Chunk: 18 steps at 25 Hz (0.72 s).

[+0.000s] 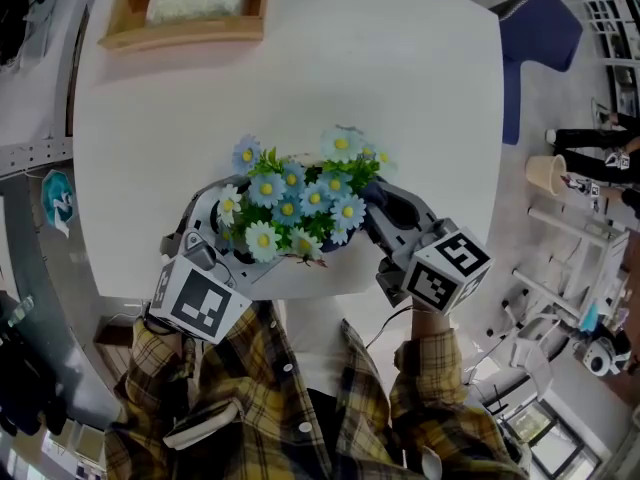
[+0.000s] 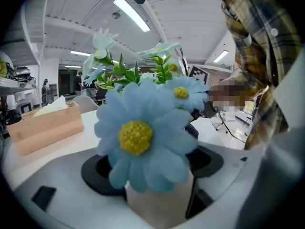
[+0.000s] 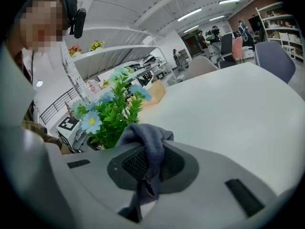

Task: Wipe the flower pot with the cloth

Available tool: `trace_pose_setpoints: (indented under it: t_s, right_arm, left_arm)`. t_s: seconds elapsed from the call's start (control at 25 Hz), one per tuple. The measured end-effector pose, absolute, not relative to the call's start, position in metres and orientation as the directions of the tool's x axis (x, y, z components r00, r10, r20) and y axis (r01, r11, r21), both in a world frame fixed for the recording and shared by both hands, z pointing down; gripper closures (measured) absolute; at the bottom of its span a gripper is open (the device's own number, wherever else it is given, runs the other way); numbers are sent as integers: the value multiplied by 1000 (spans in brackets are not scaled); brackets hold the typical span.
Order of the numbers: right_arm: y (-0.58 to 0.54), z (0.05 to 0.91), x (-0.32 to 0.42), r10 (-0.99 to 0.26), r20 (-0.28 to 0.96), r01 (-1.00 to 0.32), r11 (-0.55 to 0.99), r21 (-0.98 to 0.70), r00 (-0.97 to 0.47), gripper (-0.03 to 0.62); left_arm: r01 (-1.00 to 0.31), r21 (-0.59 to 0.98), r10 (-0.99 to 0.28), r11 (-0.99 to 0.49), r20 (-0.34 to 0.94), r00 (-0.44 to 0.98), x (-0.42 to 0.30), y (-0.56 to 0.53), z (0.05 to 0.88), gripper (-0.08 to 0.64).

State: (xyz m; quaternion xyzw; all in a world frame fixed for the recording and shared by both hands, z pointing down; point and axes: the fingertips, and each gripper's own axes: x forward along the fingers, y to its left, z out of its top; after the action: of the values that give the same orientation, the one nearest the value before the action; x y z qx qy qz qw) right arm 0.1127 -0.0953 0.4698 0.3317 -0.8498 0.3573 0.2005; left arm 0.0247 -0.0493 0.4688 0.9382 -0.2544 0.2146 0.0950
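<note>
A white flower pot (image 2: 159,202) full of blue daisies (image 1: 300,203) stands at the near edge of the white table (image 1: 300,88). In the head view the blooms hide nearly all of the pot. My left gripper (image 1: 240,238) reaches in from the left, and its black pads press on both sides of the pot. My right gripper (image 1: 372,213) sits close against the plant's right side. It is shut on a dark grey cloth (image 3: 145,142), which bunches up over the jaws toward the leaves. Whether the cloth touches the pot cannot be seen.
A wooden tissue box (image 1: 190,6) sits at the table's far left. A blue chair (image 1: 540,38) stands beyond the right corner, with a beige cup (image 1: 547,173) and shelving further right. My plaid-sleeved arms cross the near edge.
</note>
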Motion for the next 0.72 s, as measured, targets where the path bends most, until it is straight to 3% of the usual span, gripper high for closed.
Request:
trace_pose_setpoints:
  t_s: [0.44, 0.72]
  right_arm:
    - [-124, 474, 109, -195, 581, -541, 667, -512, -790, 569]
    - [-151, 487, 78, 33, 544, -342, 745, -572, -838, 569]
  left_arm:
    - [-285, 71, -223, -956, 458, 861, 31, -60, 466, 158]
    - [-114, 71, -66, -991, 479, 875, 24, -71, 473, 158]
